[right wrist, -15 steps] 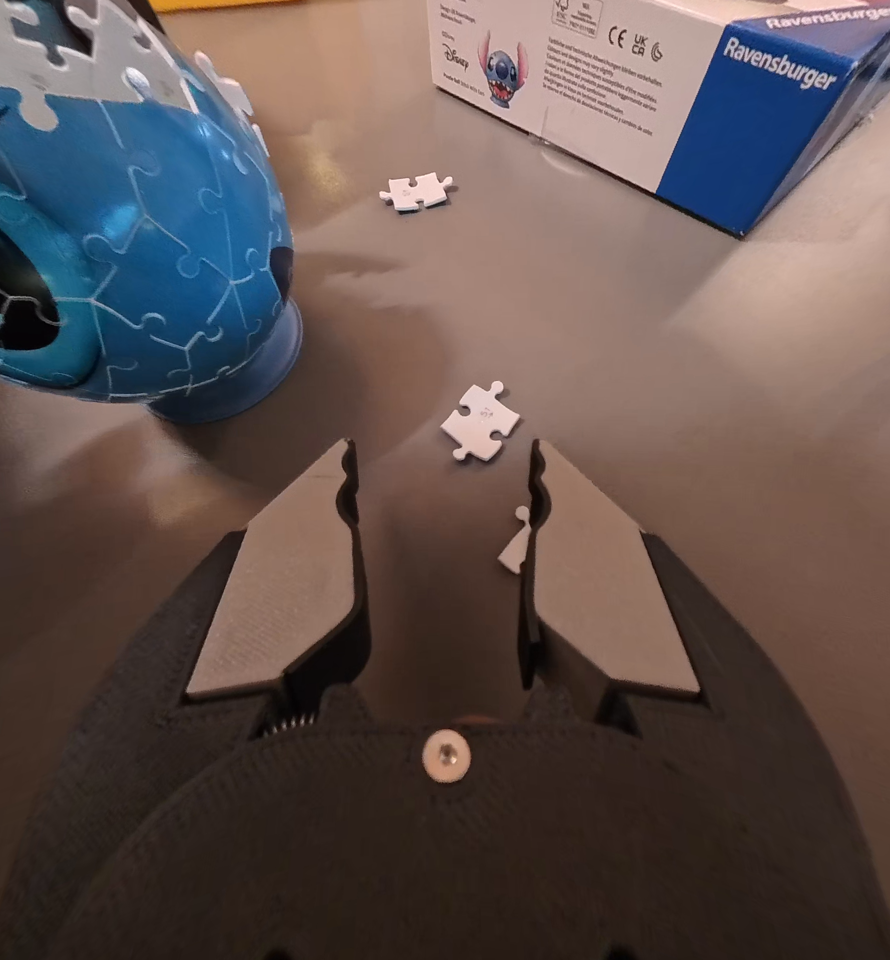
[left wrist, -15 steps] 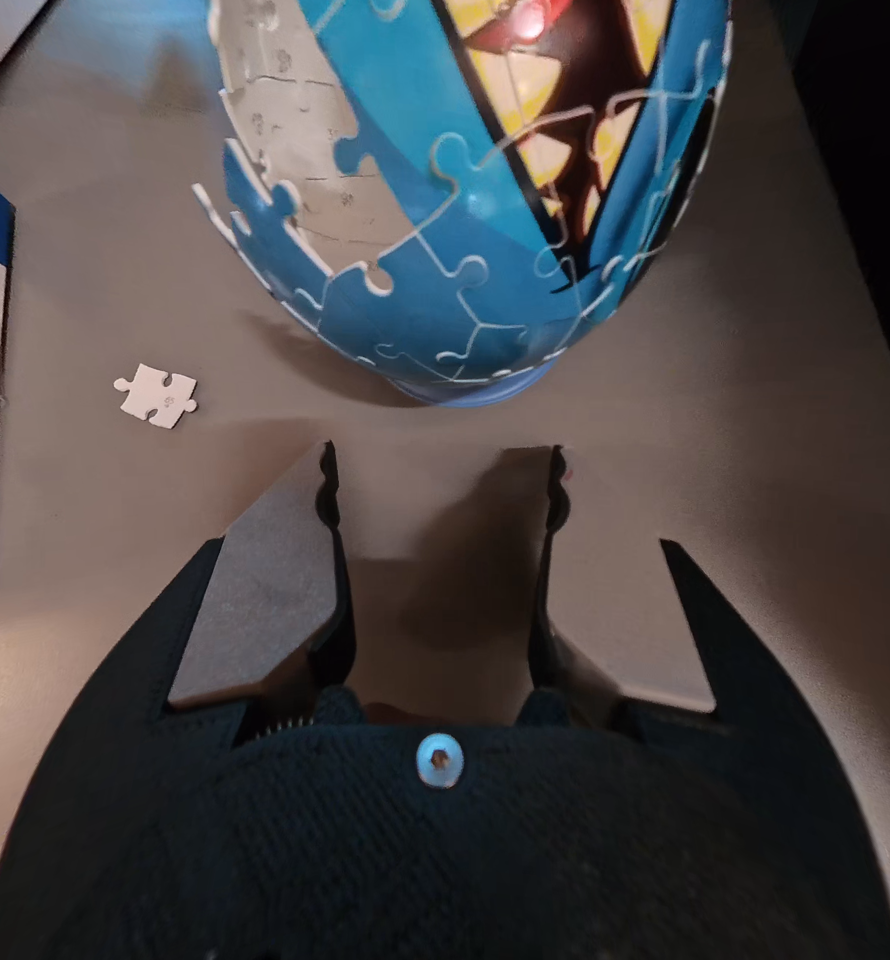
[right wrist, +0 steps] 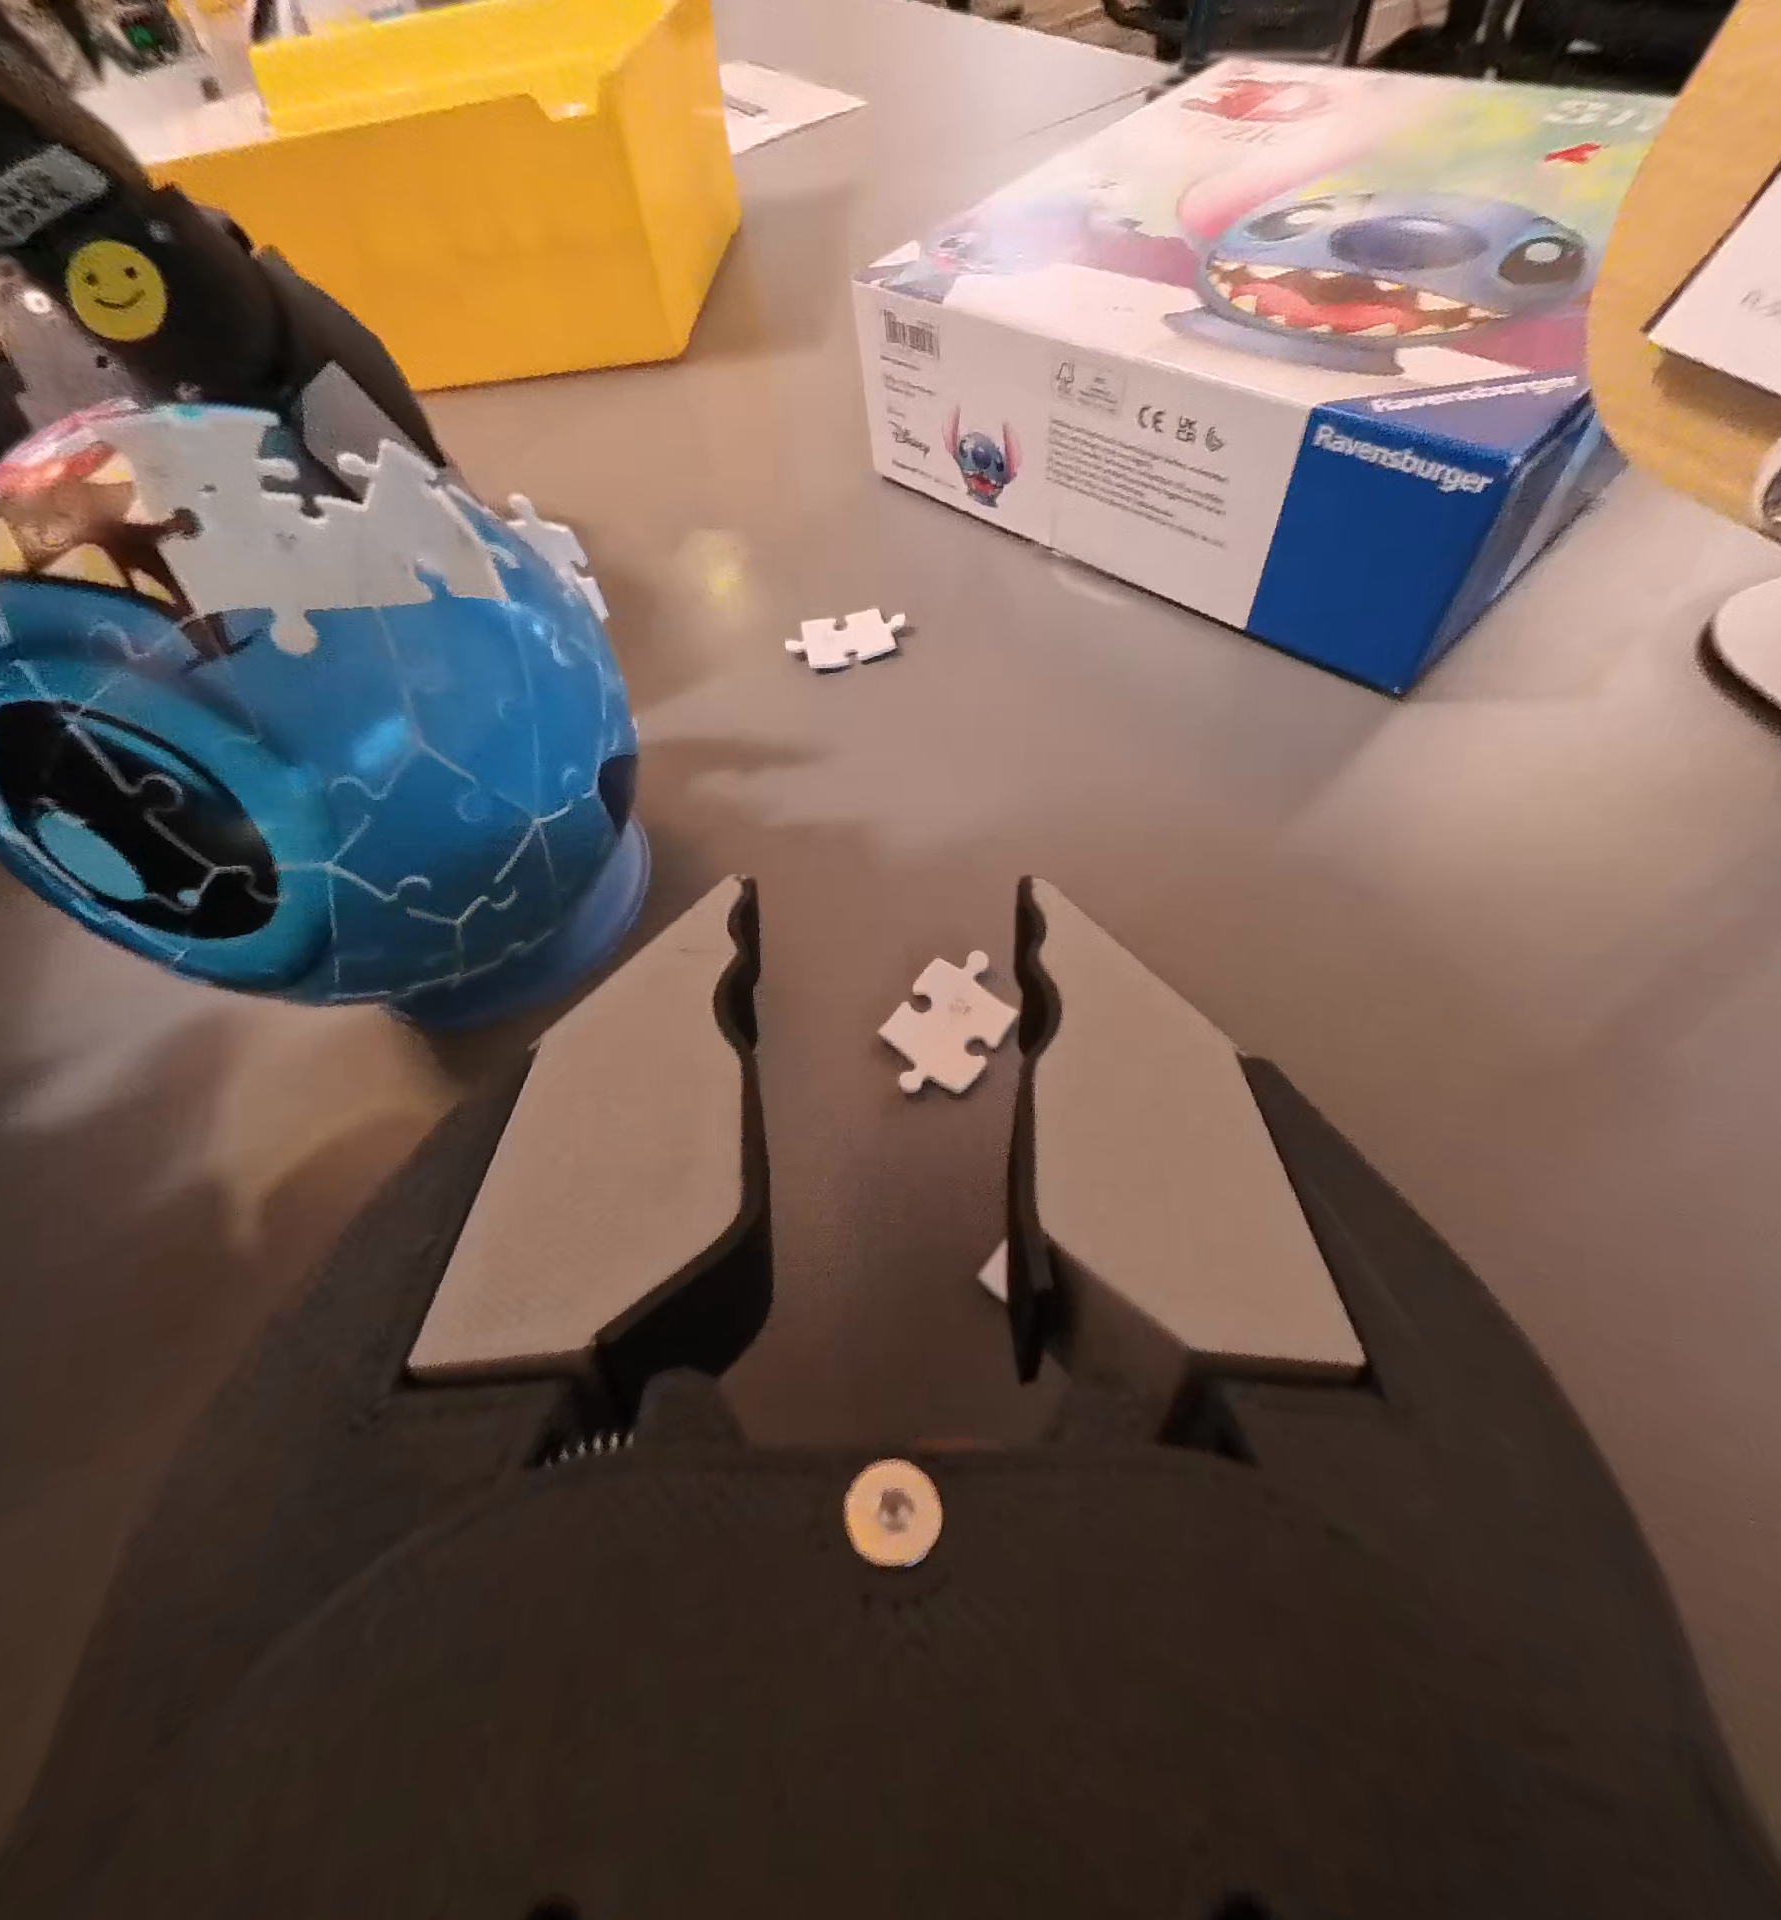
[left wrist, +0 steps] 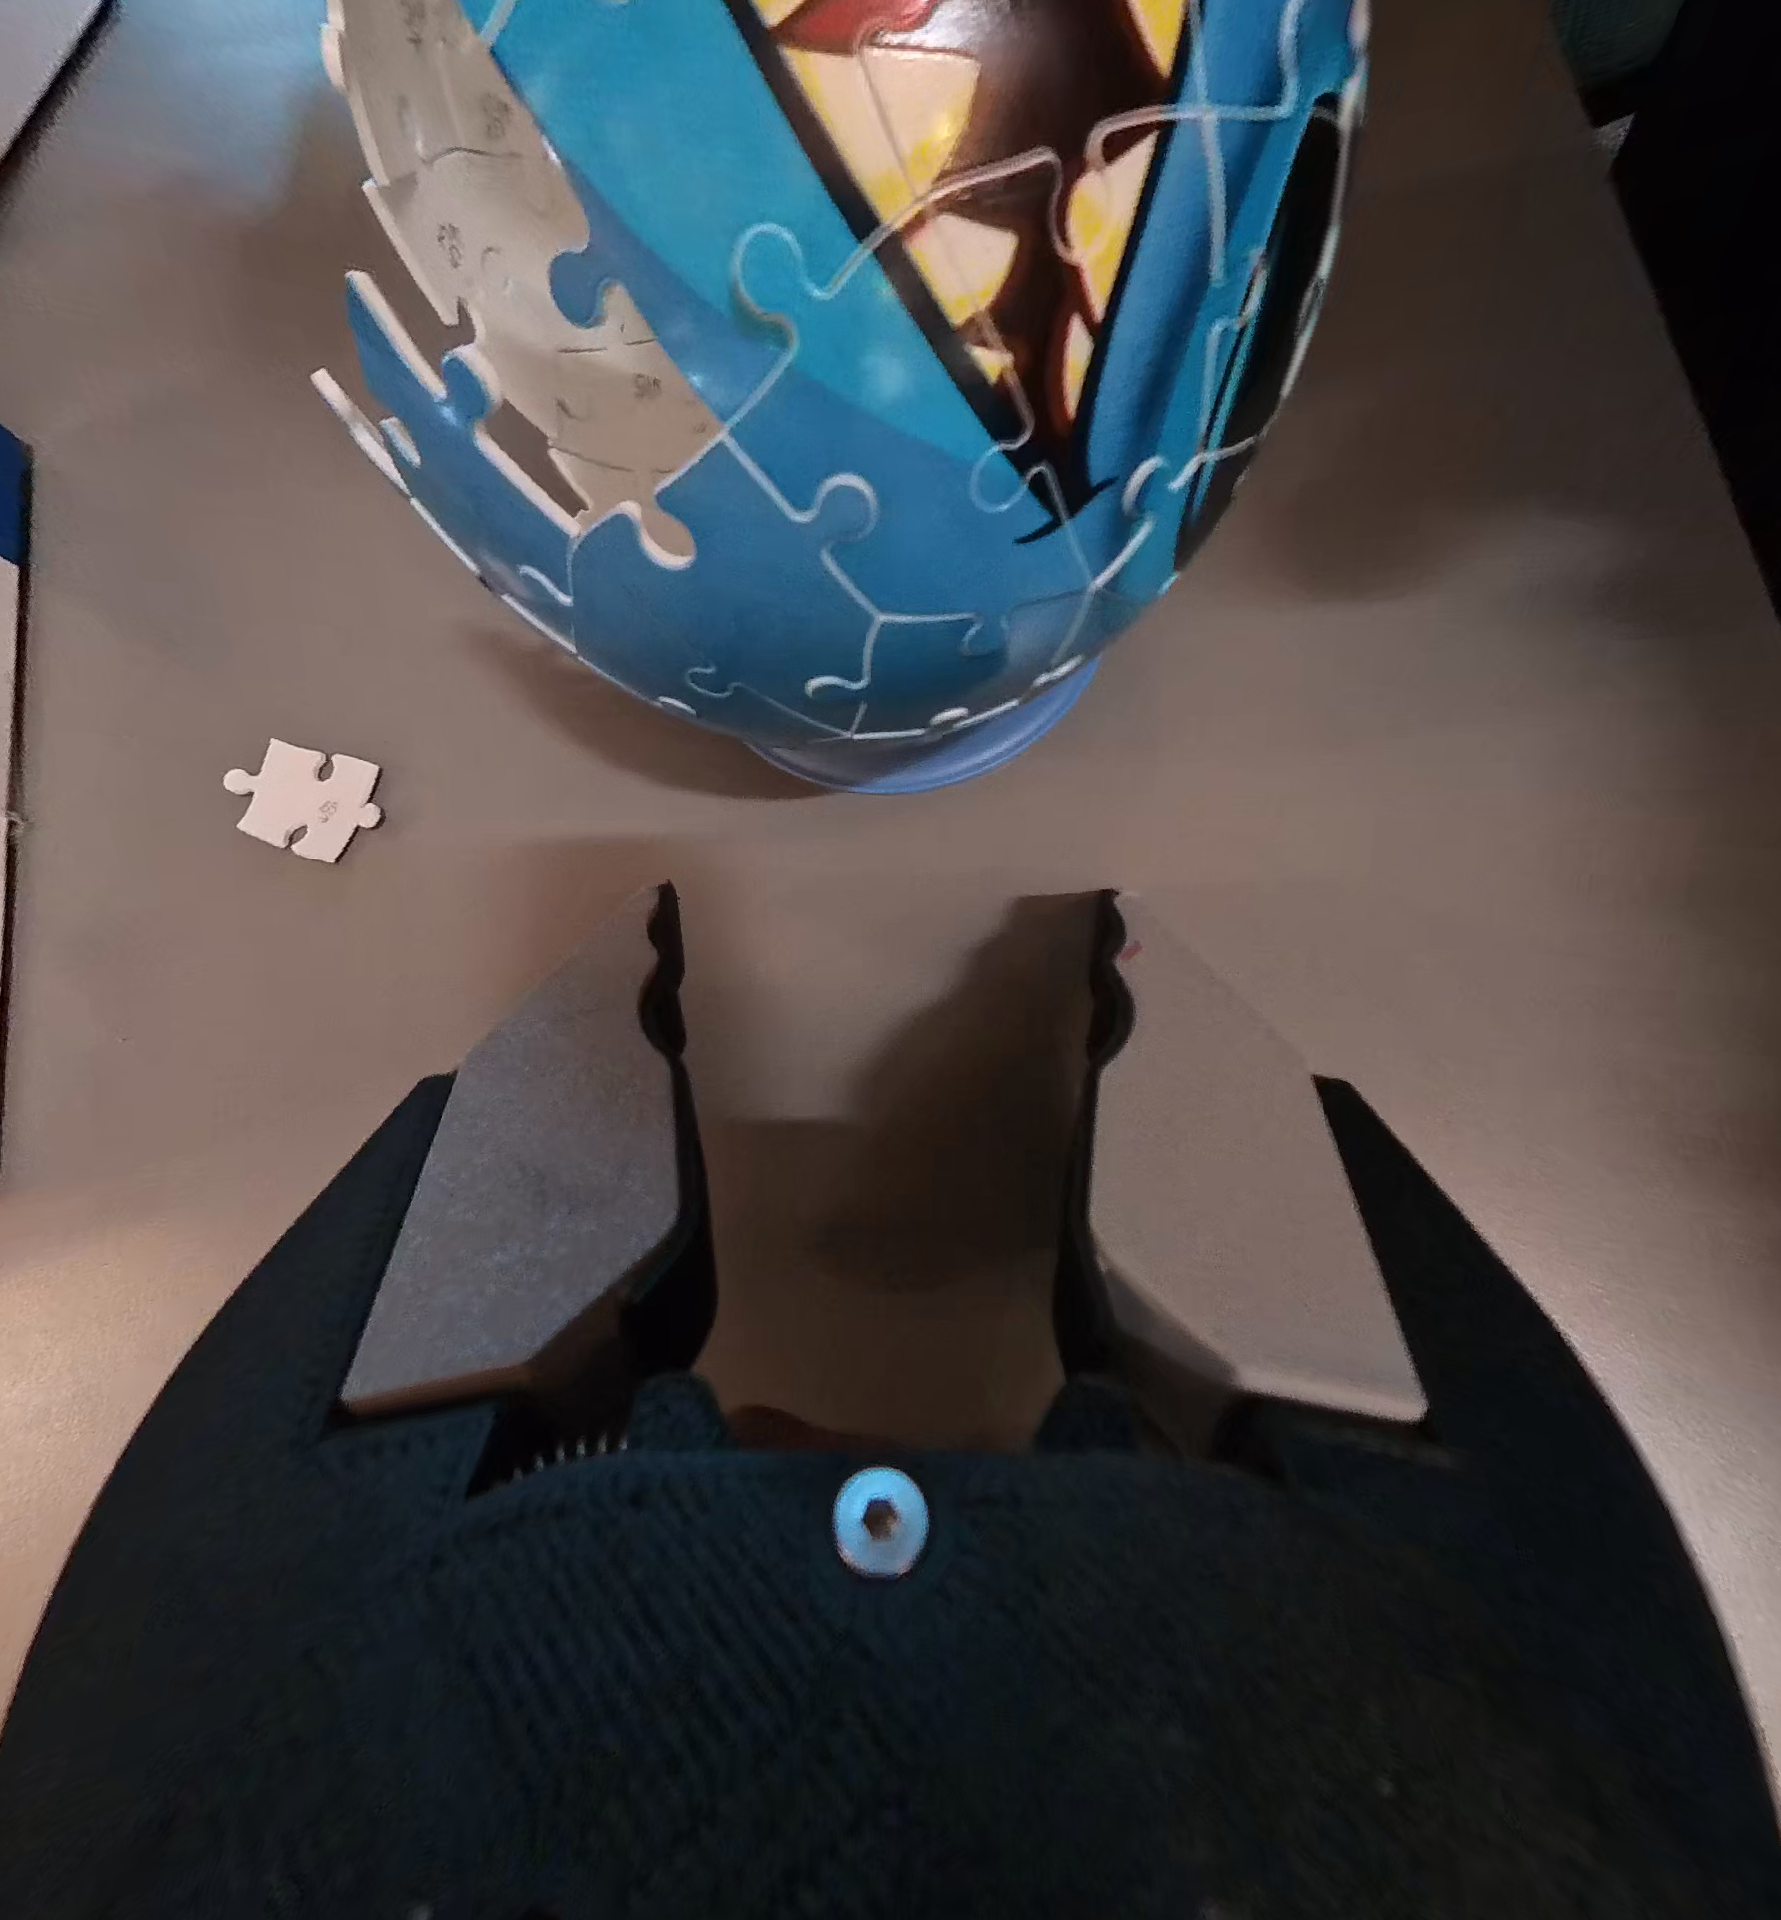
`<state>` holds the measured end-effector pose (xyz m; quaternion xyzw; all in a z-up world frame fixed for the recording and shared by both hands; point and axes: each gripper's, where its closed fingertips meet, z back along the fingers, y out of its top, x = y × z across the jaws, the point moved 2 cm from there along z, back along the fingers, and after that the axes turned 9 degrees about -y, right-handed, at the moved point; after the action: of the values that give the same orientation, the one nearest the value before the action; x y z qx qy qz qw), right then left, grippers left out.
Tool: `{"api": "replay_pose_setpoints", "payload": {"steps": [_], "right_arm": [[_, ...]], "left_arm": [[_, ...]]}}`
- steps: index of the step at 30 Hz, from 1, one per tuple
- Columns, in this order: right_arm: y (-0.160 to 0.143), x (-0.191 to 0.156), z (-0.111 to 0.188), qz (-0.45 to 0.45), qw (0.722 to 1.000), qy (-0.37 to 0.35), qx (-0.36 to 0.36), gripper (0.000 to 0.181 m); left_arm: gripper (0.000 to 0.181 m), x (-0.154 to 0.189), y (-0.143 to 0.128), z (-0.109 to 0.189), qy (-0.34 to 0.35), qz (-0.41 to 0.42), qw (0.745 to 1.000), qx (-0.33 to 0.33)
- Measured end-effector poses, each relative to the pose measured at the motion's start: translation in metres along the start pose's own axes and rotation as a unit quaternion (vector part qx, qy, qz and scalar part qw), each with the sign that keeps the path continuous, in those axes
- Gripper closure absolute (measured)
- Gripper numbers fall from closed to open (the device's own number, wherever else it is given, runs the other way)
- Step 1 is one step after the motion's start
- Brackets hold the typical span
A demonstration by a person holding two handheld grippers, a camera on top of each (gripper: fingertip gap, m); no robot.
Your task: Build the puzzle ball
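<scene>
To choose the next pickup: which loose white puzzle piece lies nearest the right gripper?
The piece between the right gripper's open fingers; the other piece lies farther off, near the box.

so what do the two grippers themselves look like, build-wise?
The left gripper and right gripper match: dark ribbed, 3D-printed-looking bodies, two wedge-shaped fingers with grey top faces and wavy black inner edges, and a central screw with a washer. The left gripper also shows in the right wrist view, bearing a yellow smiley sticker. No cables visible.

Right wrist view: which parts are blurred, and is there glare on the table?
Right wrist view: the puzzle ball and yellow bin are soft with blur, and pale glare streaks the table. Left wrist view: dimmer, with the ball's top smeared.
</scene>
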<state>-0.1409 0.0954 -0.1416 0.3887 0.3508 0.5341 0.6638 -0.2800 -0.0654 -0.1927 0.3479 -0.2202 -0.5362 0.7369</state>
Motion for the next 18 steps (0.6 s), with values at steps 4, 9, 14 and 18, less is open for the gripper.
{"api": "replay_pose_setpoints", "payload": {"steps": [4, 9, 14, 18], "right_arm": [[-0.005, 0.017, 0.004, 0.039, 0.996, -0.069, -0.035, 0.128], [-0.022, 0.010, -0.007, 0.069, 0.987, -0.041, -0.140, 0.124], [-0.044, 0.012, -0.025, 0.100, 0.972, -0.050, -0.207, 0.124], [-0.047, 0.008, -0.029, 0.098, 0.975, -0.037, -0.197, 0.136]], "left_arm": [[0.104, 0.000, 0.000, 0.000, 0.001, 0.000, 1.000, 0.000], [0.103, -0.001, 0.000, 0.000, 0.004, 0.001, 1.000, 0.000], [0.103, -0.004, -0.002, 0.001, 0.008, 0.016, 1.000, -0.001], [0.103, -0.009, -0.005, 0.003, 0.013, 0.033, 0.999, -0.003]]}}
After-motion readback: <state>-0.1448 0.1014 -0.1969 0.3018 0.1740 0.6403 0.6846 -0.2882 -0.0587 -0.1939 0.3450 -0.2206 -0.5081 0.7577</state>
